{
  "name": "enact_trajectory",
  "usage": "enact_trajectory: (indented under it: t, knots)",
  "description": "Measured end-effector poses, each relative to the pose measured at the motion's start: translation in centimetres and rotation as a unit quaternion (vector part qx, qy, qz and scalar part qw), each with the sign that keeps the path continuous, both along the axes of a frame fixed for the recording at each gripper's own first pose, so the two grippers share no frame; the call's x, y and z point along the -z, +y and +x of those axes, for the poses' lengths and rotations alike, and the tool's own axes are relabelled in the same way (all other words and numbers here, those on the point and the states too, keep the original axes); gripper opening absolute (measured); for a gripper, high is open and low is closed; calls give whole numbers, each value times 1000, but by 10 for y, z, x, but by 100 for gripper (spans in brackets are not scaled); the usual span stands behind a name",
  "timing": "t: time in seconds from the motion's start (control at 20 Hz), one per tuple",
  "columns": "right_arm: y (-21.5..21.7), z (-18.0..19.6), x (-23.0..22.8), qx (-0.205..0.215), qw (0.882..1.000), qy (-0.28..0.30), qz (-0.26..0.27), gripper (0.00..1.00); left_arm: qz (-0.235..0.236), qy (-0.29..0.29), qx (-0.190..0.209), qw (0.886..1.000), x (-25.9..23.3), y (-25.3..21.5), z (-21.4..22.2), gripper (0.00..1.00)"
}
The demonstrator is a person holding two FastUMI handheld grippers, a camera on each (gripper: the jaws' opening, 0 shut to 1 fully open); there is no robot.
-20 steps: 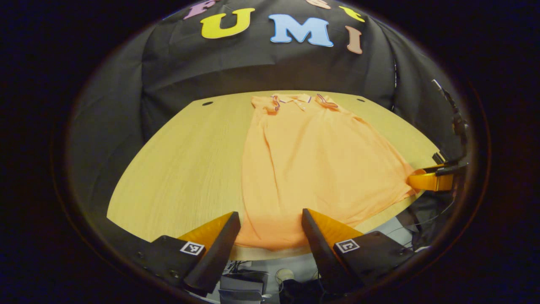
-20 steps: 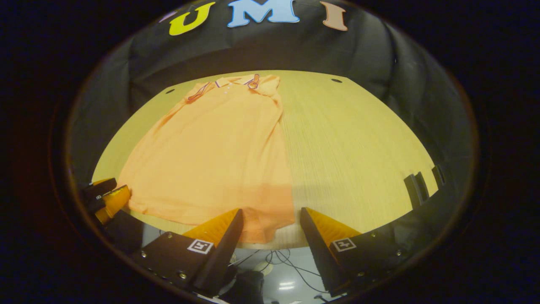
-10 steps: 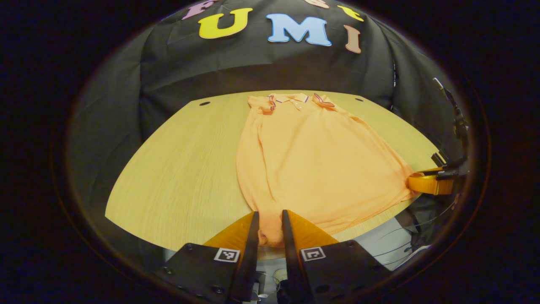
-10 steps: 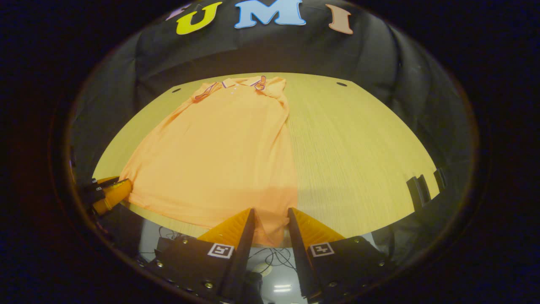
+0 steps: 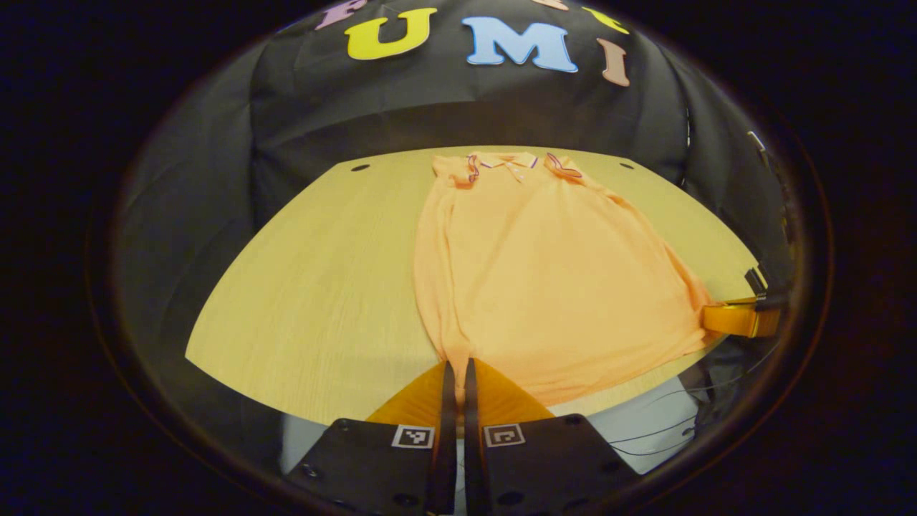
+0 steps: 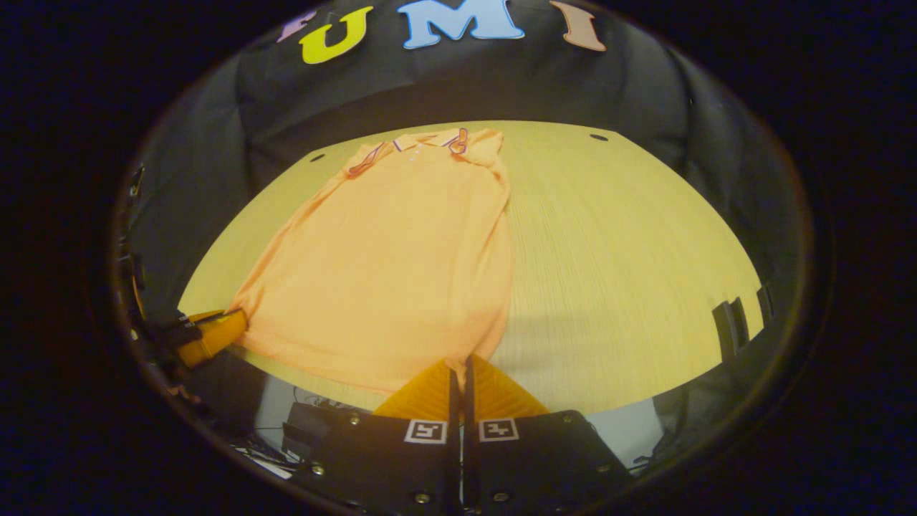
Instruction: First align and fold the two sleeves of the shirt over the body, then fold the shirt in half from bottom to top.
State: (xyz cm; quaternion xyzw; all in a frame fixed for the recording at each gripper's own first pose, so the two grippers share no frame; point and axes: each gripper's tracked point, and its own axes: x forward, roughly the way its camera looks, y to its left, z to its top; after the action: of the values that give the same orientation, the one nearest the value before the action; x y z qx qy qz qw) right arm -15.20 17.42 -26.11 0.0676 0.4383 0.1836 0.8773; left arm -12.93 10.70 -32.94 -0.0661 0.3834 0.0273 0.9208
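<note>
Because the bottom-to-top fold needs both lower corners carried together, I had each gripper pinched down on a corner of the hem: the left gripper (image 5: pixel 456 367) had its fingers closed to a thin slit with the orange fabric caught between them at the shirt's near-left corner, and the right gripper (image 6: pixel 460 364) was closed just as tightly on the near-right corner. From the left gripper view I could also see the right gripper at the far end of the hem, and from the right gripper view the left gripper (image 6: pixel 211 333) sat at the other corner, so the hem ran between my two holds. The shirt (image 5: pixel 544 272) lay flat on the wooden table (image 5: pixel 315 287), collar (image 5: pixel 516 161) away from me near the far edge, and the sleeves looked already folded in, though I could not tell how neatly. Its hem lay right at the table's near edge, which I judged made the corners easy to pinch. Bare tabletop lay on both sides, and nothing stood between hem and collar, so I judged the path forward over the body to be free.
</note>
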Motion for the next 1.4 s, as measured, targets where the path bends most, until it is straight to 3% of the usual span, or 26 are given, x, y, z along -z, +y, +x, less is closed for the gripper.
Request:
enact_trajectory:
  t: [0.2, 0.55, 0.75, 1.4]
  knots:
    - [-3, 13, -32, -8, 999, -37, 13, 2, 3, -19, -16, 1000, -24, 2, 10, 12]
    - [-7, 56, -92, 3, 995, -98, 25, 2, 16, -69, -4, 997, -73, 3, 50, 11]
    - [-12, 89, -114, 13, 992, -128, 7, 2, 11, -102, 4, 995, -104, 8, 87, 11]
    - [10, 200, -143, 40, 989, -141, -18, 2, -24, -129, 9, 991, -136, 39, 225, 11]
